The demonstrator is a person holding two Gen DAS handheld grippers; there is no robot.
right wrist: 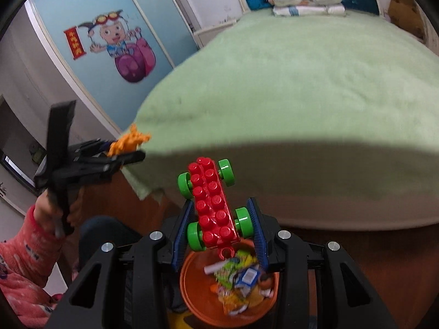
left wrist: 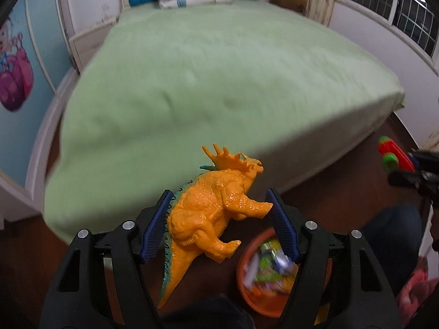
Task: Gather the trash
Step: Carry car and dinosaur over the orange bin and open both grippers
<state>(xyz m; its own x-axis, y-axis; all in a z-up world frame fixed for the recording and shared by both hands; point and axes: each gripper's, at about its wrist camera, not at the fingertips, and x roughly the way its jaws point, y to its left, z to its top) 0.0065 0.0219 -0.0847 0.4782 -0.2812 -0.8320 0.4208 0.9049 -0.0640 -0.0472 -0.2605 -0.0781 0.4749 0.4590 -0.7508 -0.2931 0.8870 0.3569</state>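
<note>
Two toys are held above an orange bin (right wrist: 192, 298) that sits low in both frames, filled with crumpled wrappers (right wrist: 241, 279). In the lower centre of the left wrist view, the left tool (left wrist: 216, 213) is partly open and clamped on an orange dinosaur (left wrist: 208, 216): one blue pad presses its spiny back, the other touches its front foot, and its tail hangs down toward the bottom edge. In the lower centre of the right wrist view, the right tool (right wrist: 219, 224) is closed narrower on a red brick car (right wrist: 214, 205) with green wheels, gripping it by the rear wheels, with the studded top facing the camera. The bin lies just below the car. Behind both toys, a bed (right wrist: 301, 87) with a green cover fills the upper frame, with folded bedding (right wrist: 307, 0) stacked at its headboard. At lower left of the right wrist view a pink sleeve (right wrist: 24, 249) shows
</note>
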